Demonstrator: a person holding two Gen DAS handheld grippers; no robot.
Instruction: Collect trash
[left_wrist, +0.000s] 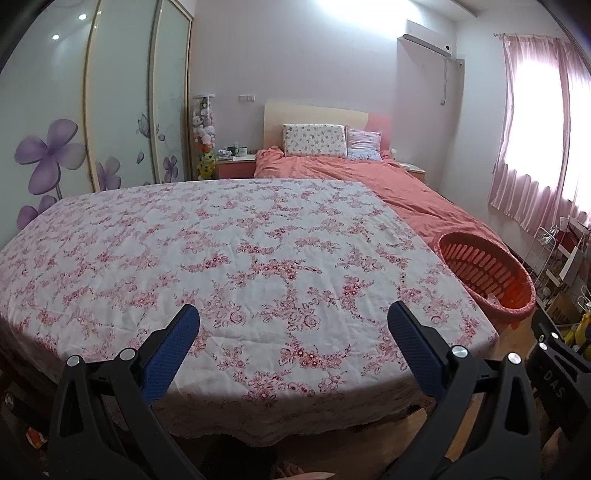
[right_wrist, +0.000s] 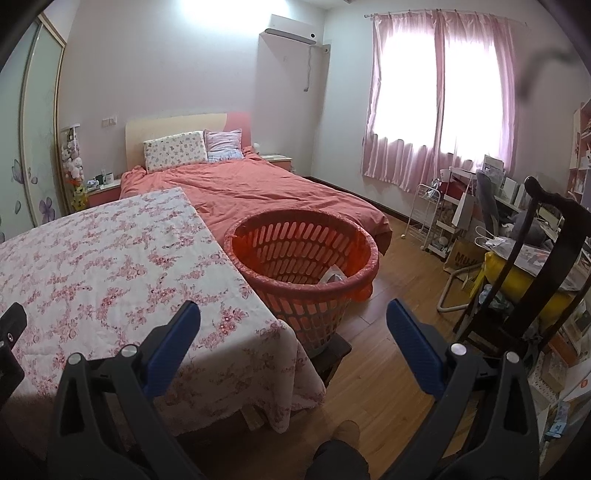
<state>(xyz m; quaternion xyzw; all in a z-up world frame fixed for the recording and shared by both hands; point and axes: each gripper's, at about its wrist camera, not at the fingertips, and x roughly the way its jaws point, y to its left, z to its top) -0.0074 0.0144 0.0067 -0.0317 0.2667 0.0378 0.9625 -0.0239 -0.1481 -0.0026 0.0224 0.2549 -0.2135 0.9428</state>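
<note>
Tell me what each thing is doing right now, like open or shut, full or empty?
Left gripper: open, holding nothing.
Right gripper: open, holding nothing.
Basket: upright beside the table, nearly empty, something pale at the bottom.
Tablecloth: spread flat, nothing on it.
Curtains: drawn shut.
Bed: covered, blanket rumpled.

Surface (left_wrist: 184, 240): matt quilted floral cloth; basket (right_wrist: 306, 291): slotted orange plastic, thin glossy film over rim; floor (right_wrist: 391, 369): smooth wood with slight sheen; bedspread (right_wrist: 258, 192): matt creased coral cloth; hand-held gripper pads (left_wrist: 170, 350): blue, textured, on matt black plastic arms
</note>
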